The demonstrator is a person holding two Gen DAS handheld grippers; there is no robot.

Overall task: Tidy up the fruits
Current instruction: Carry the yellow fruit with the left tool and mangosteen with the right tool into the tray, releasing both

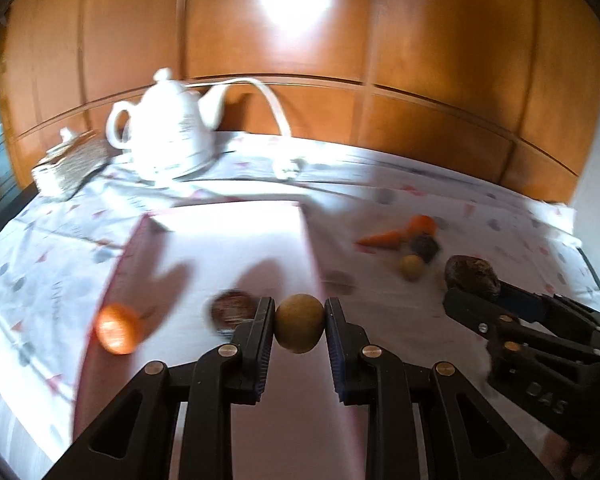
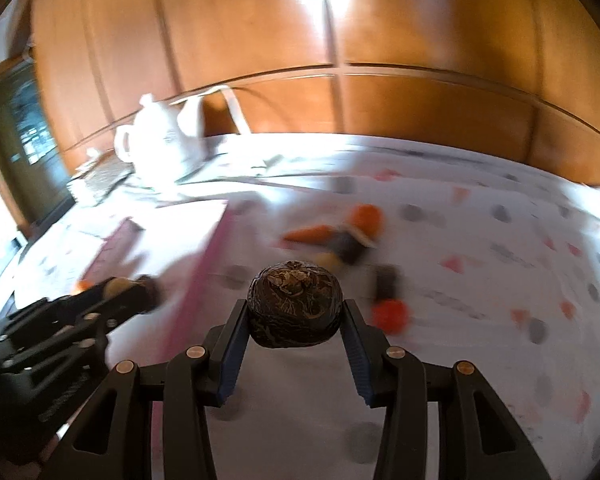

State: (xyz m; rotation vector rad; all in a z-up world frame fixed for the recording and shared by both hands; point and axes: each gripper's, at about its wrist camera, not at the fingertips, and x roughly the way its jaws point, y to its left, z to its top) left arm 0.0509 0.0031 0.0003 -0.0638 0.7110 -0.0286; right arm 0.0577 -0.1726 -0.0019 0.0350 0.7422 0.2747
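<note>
Low at centre frame, our left tongs [image 1: 300, 324] pinch a small round tan fruit [image 1: 299, 323] across its middle over the pink-edged tray [image 1: 236, 232]; it looks light and smooth, so we judge it could roll out. Our right tongs [image 2: 295, 312] clamp a dark wrinkled fruit [image 2: 295, 306], seemingly firm, over bare counter [image 2: 480, 264] beside the tray edge.

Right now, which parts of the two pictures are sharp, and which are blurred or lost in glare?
Left wrist view: the yellow fruit and fingers are sharp; teapot and orange fruit are smeared; glare whitens the tray. Right wrist view: the dark wrinkled fruit is sharp; the carrot and tablecloth are blurred.
</note>
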